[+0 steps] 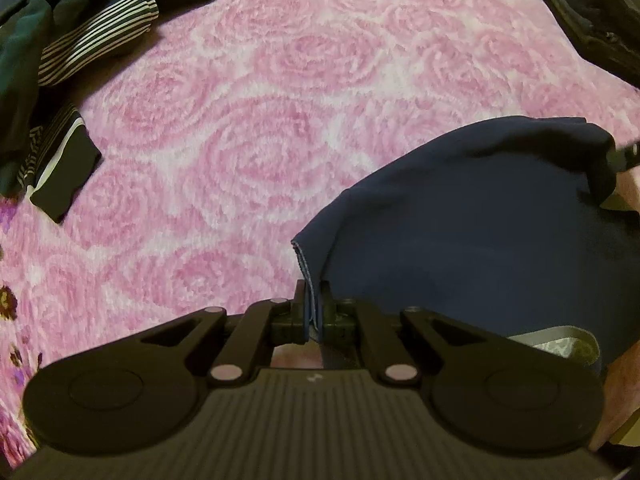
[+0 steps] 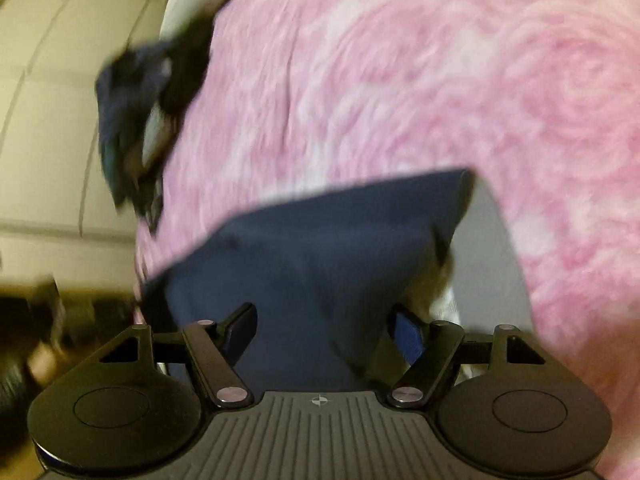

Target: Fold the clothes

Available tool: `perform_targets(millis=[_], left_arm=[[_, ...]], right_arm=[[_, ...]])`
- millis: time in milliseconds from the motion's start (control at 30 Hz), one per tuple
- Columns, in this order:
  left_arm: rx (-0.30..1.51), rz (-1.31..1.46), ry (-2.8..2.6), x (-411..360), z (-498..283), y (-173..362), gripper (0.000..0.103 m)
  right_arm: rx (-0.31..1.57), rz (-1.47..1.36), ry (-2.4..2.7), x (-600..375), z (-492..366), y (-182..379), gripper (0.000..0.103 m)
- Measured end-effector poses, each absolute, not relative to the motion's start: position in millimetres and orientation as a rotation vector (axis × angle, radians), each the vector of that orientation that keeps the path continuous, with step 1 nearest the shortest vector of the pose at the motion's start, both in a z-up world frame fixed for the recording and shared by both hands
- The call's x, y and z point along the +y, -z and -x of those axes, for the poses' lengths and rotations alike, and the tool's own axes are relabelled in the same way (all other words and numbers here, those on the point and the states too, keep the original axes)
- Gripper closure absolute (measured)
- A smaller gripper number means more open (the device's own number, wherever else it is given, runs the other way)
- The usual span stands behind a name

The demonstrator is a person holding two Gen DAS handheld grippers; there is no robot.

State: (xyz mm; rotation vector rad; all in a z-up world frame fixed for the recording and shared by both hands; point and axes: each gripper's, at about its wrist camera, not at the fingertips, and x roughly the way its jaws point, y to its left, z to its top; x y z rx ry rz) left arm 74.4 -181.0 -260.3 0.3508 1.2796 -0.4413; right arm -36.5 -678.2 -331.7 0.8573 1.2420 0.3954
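Note:
A navy garment (image 1: 480,224) lies on the pink rose-patterned blanket (image 1: 280,120), bunched toward the right. My left gripper (image 1: 312,308) points steeply down and is shut on the garment's stitched hem, which stands up between the pads. In the blurred right wrist view my right gripper (image 2: 326,320) stands wide open. A flap of the same navy garment (image 2: 320,264) lies between its fingers (image 2: 244,328), and the pads do not press on it. A grey surface (image 2: 492,264) shows beside the flap.
A heap of dark and striped clothes (image 1: 80,40) lies at the far left of the blanket, and a dark folded item (image 1: 592,12) lies at the far right. A hand (image 1: 628,192) shows at the right edge. Beyond the blanket's edge (image 2: 168,200) is pale tiled floor (image 2: 52,120).

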Motion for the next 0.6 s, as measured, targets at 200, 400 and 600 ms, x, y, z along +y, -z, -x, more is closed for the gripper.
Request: perform_targets(millis=[200, 400, 600], left_arm=[[1.300, -0.342, 0.424, -184, -78, 264, 0.101], [1.300, -0.351, 0.423, -187, -81, 265, 0.101], [1.258, -0.308, 0.433, -189, -95, 254, 0.102]], right_arm=[[1.159, -1.086, -0.314, -694, 37, 344, 0.028], [1.107, -1.143, -0.383, -696, 7, 352, 0.071], [0.898, -0.942, -0.416, -713, -17, 295, 0.103]])
